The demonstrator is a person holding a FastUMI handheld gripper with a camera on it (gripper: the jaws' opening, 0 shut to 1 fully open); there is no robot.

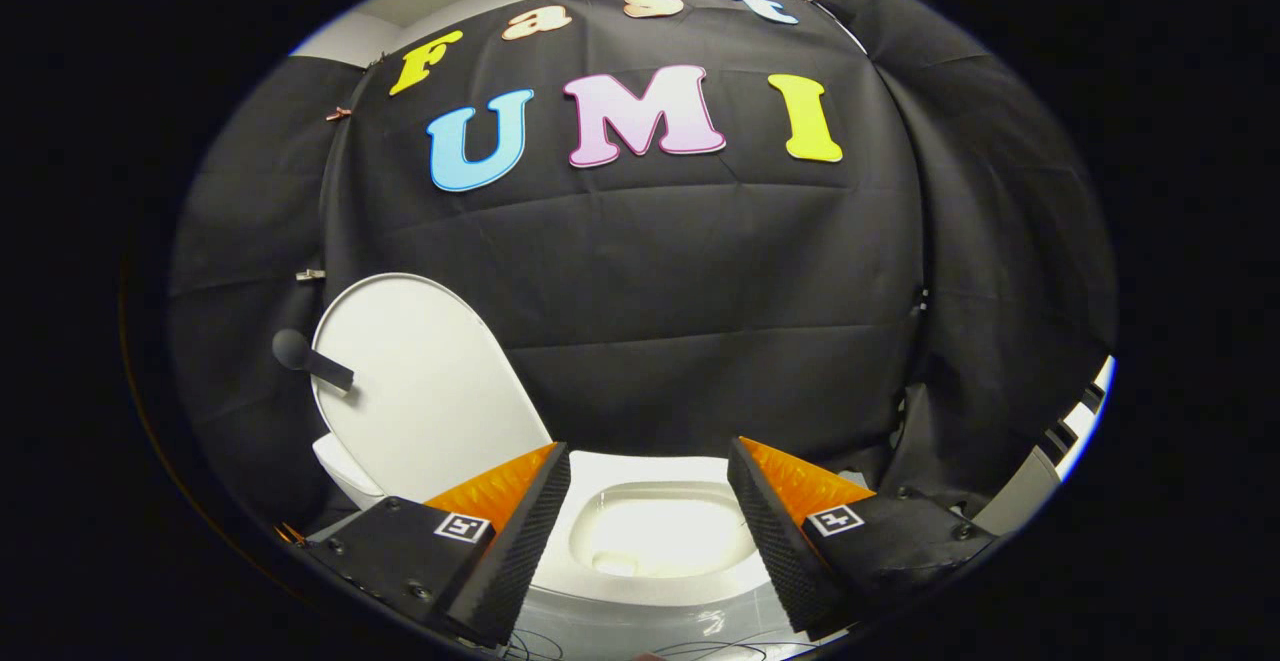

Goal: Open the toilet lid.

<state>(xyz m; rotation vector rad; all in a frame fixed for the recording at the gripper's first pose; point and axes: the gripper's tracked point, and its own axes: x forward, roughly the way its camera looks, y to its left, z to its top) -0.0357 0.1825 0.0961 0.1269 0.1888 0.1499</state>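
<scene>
The gripper (648, 486) hangs above the near side of the toilet (660, 581), its two fingers spread wide apart with nothing between them but open air. Below and just beyond the fingertips sits the toilet bowl (655, 533), seen in the gap between the fingers. The toilet lid (425, 391) stands raised to the left of the bowl, behind the left finger (520, 531), leaning back toward the booth's cloth wall (720, 291). A short handle (312, 361) juts from the lid's left edge. The wall runs behind the toilet. The right finger (775, 531) lies over the bowl's right rim.
</scene>
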